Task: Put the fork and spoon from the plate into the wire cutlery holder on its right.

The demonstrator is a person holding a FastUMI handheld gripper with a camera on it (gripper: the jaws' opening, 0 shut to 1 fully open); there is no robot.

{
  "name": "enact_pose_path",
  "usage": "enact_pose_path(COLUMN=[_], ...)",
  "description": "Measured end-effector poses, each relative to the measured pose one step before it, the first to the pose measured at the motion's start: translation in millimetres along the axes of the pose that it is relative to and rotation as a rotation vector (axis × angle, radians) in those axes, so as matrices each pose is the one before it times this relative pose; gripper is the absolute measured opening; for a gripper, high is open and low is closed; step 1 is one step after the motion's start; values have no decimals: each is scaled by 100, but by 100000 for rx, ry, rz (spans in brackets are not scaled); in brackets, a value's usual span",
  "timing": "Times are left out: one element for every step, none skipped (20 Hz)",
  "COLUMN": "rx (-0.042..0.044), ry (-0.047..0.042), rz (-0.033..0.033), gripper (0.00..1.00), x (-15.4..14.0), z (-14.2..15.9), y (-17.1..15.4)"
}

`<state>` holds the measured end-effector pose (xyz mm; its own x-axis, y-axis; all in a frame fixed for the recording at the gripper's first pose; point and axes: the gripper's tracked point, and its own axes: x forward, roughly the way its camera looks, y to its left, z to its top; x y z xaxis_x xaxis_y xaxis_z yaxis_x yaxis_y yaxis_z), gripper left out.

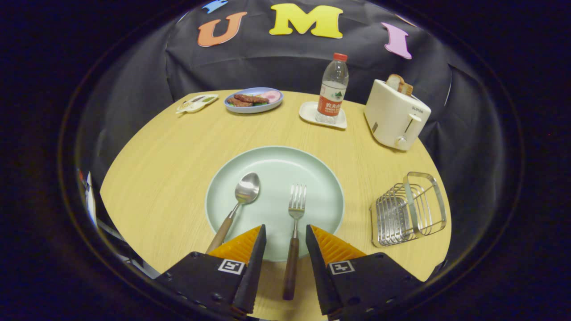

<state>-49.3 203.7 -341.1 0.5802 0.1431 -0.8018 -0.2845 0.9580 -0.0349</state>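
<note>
The gripper (285, 234) is positioned low over the near edge of the round light-wood table (165, 156), with its two fingers spread apart and nothing pinched. The dark wooden handle of the steel fork (293, 232) lies in the gap between the fingers, touching neither as far as can be seen; the handle end overhangs the plate rim toward the gripper, and the tines point away, resting on the plate just ahead of the fingertips.

The pale green round ceramic plate (312, 167) sits directly ahead of the fingers. The steel spoon with a light wooden handle (236, 205) lies on the plate's left part, bowl up and away from the gripper, its handle running back over the rim to just beside the left finger.

The silver wire cutlery holder (408, 209) stands on the table right of the plate, apart from it and ahead-right of the right finger.

Beyond the plate: a cream two-slot toaster (395, 118) with bread in it at far right, a clear plastic water bottle with a red cap (332, 89) standing on a small white square dish (308, 111), a blue plate of food (254, 100), and a small flat packet (196, 103) at far left
</note>
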Motion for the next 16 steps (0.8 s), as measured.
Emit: enact_pose_path(rx=[1795, 1189, 915, 1050, 1099, -237, -75, 355, 2075, 629, 32, -106, -407, 138, 602, 194], ry=[2284, 1905, 985, 1799, 1892, 796, 570, 1272, 1312, 1284, 660, 9, -209, 156, 1045, 2236], rz=[299, -272, -2744, -305, 839, -1898, 149, 835, 1929, 1175, 4, 349, -72, 132, 508, 208], gripper=[47, 39, 32, 25, 17, 18, 14, 9, 2, 2, 1, 1, 1, 1, 1, 1], x=[448, 143, 636, 324, -33, 111, -138, 88, -140, -203, -346, -566, -684, -923, -1088, -1193], z=[-462, -316, -244, -221, -270, -311, 402, 163, -253, 54, 289, 640, 617, 705, 627, 508], y=[99, -81, -659, -203, 165, -266, -158, 62, 439, -49, -384, -330, -320, -346, -356, -411])
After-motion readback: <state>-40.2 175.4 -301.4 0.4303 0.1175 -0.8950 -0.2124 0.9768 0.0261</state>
